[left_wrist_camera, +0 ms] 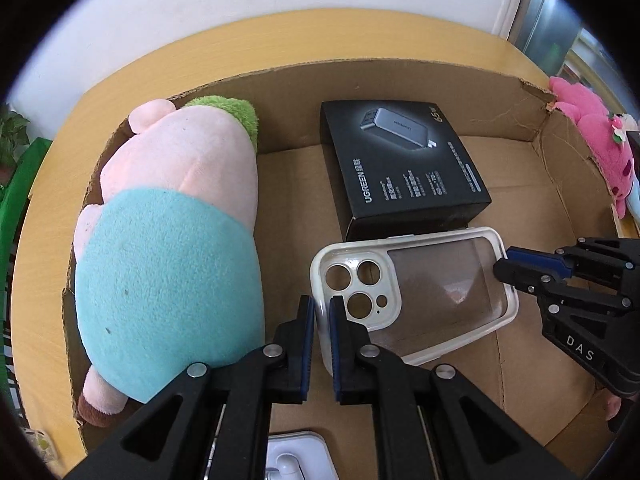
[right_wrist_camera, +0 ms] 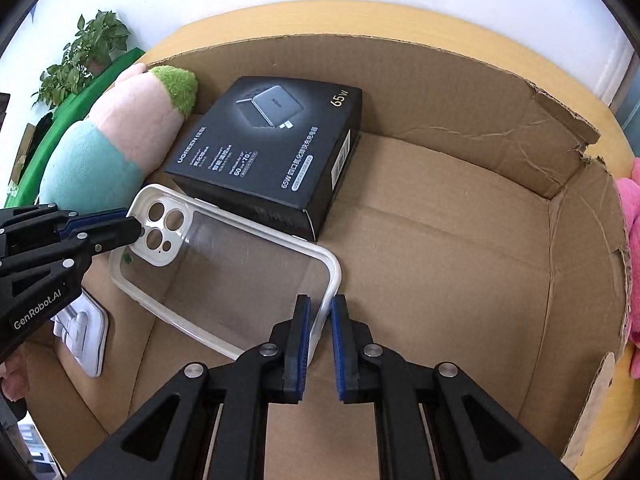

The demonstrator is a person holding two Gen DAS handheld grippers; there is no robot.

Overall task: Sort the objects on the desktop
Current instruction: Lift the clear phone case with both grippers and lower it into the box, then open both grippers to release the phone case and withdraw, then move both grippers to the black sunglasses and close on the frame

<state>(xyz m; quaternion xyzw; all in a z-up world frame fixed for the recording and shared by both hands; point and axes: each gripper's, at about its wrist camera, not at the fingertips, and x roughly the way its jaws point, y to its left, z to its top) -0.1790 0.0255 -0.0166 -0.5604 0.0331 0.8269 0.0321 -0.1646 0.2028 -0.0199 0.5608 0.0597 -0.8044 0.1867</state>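
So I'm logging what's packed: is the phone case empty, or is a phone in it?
Empty. The phone case shows cardboard through its clear back and open camera holes; both grippers pinch its rim.

Bright even daylight, soft shadows, sharp focus, strong fisheye bending, black vignette corners, blown-out white wall

Black hand-held gripper (left_wrist_camera: 322, 344), blue pads (left_wrist_camera: 309, 336), silver screws

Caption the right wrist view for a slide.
Both grippers hold a clear phone case over a cardboard box, beside a black charger box.
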